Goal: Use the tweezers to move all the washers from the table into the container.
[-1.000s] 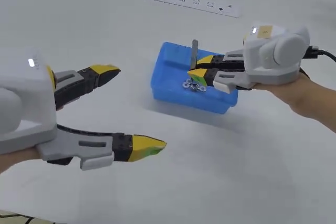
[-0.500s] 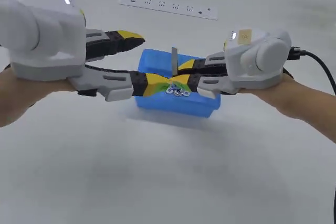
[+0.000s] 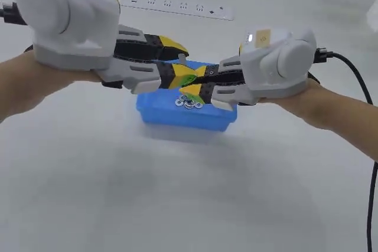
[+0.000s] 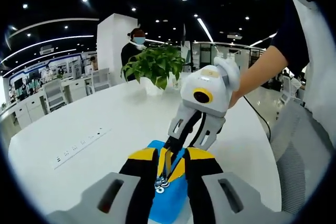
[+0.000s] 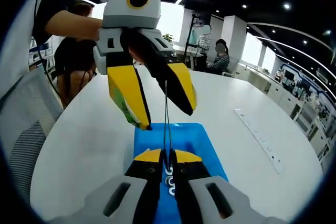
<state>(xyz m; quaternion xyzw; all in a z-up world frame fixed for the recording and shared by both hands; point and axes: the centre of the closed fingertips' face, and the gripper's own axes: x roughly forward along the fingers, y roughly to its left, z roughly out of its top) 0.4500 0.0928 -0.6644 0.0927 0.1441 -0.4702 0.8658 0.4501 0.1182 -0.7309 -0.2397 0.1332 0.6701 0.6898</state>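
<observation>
— White tabletop (image 3: 177,205) all round, power strip (image 3: 177,5) out beyond the fingertips. Where are the washers?
— The washers (image 3: 189,103) lie clustered inside the blue container (image 3: 171,119), just under the tips of both grippers. I see none on the tabletop near the fingers.
— And the grip?
— The right gripper (image 3: 198,82) is clenched on the tweezers (image 5: 166,129), which rise thin from between its fingers. The left gripper (image 3: 186,62) is released. Its fingers (image 5: 181,85) are spread wide, one on either side of the tweezers, and as far as I can tell they aren't touching them.
— What worries you?
— If the left fingers close while the right is clamped, I judge the thin blades could twist, spring free and drop among the washers. The tips are crowded, too. A small lurch could knock finger against finger, or nudge the container's wall and spill washers out onto the tabletop.
</observation>
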